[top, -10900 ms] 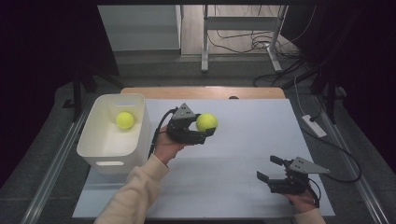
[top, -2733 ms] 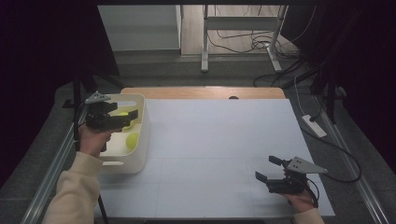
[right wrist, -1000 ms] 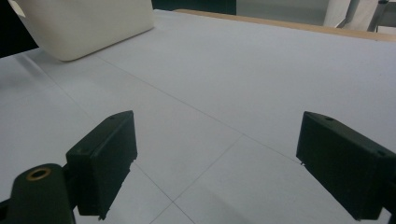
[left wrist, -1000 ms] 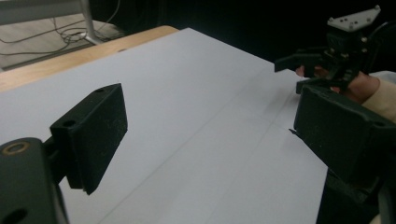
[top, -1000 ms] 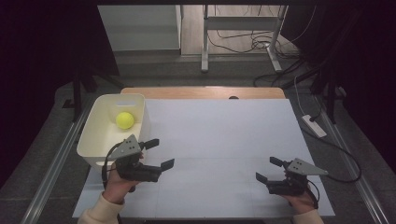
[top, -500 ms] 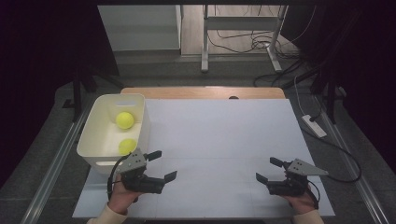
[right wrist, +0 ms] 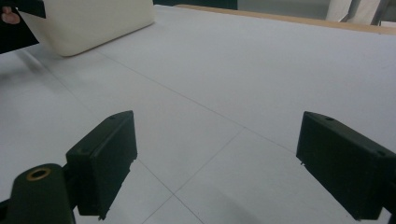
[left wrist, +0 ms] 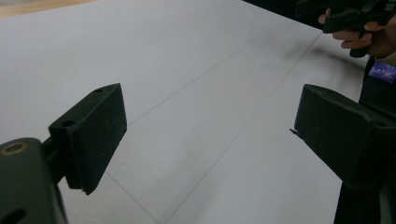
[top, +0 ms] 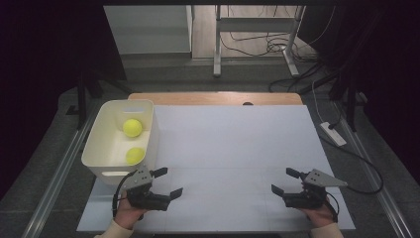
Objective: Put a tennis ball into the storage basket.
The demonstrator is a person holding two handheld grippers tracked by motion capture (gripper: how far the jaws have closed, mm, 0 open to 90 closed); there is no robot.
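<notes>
Resting in the white bin (top: 101, 148), two tennis balls (top: 132, 127), both grippers empty.

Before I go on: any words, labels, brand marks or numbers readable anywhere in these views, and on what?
None can be read.
White bin: plain walls, no label visible.
Two tennis balls: any brand print too small to tell.
Purple-blue patch below the far hand in the left gripper view: too blurred to read.
White table cover: thin lines, no text.
</notes>
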